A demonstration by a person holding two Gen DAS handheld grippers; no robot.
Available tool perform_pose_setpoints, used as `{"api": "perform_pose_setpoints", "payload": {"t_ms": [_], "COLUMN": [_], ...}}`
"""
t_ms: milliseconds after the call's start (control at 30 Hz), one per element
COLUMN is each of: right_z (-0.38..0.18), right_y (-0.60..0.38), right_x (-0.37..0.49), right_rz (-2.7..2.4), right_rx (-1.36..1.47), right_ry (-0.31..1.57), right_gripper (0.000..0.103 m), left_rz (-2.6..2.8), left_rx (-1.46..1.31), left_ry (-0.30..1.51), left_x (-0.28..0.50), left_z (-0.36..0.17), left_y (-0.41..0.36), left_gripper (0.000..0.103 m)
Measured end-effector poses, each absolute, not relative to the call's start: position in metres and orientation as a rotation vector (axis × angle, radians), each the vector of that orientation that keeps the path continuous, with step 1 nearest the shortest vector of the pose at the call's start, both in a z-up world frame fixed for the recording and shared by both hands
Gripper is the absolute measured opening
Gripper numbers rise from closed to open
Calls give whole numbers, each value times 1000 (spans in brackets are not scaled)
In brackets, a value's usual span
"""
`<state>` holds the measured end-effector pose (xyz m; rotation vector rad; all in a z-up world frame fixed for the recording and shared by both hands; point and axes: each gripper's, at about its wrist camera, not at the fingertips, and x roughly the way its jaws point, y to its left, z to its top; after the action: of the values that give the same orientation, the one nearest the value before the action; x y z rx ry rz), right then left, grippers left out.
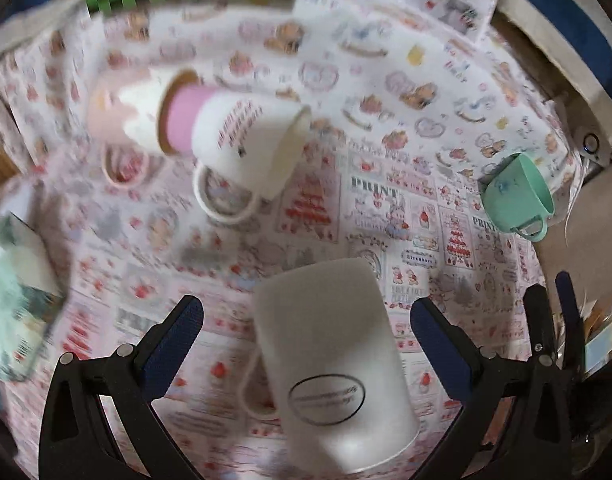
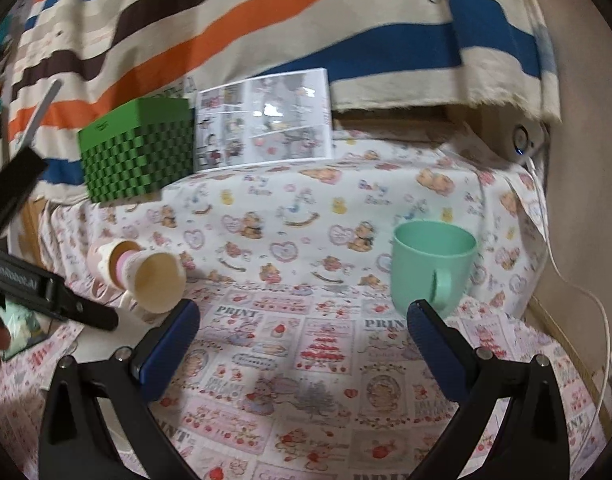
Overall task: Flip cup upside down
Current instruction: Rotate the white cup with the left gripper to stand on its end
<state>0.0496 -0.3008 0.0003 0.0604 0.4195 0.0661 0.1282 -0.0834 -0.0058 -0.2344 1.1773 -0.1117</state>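
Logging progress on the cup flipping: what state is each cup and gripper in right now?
Tall white mug with oval logo: upside down, between open jaws, not gripped.
Mint green plastic cup: upright, mouth up.
Stack of white and pink nested cups: lying on its side.
Left gripper: open.
Right gripper: open, empty.

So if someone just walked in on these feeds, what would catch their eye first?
Probably the white mug, sitting between the open fingers of the left gripper, apparently bottom up. Next, the mint green cup standing mouth up, just beyond the open right gripper. Behind them, nested cups lie tipped on the patterned tablecloth.
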Motion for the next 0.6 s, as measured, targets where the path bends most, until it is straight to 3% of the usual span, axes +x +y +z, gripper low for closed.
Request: {"api": "perform_pose_setpoints", "payload": {"t_ms": [67, 300, 367, 600], "right_z": [-1, -5, -5, -5], "right_y": [-308, -319, -319, -319], "right_x": [53, 59, 59, 59], "right_rz": [50, 26, 24, 23], "right_rx": [94, 159, 160, 160], "right_ry": [436, 471, 474, 470], "right_gripper": [103, 103, 103, 103], "left_rz": [-108, -116, -145, -166], "left_rx": [-246, -247, -279, -175], "left_ry": [1198, 1266, 1288, 1157], "left_x": [132, 140, 142, 123], "left_z": [-12, -34, -39, -8], "left_y": [-86, -91, -91, -95], "left_gripper": [95, 88, 82, 79]}}
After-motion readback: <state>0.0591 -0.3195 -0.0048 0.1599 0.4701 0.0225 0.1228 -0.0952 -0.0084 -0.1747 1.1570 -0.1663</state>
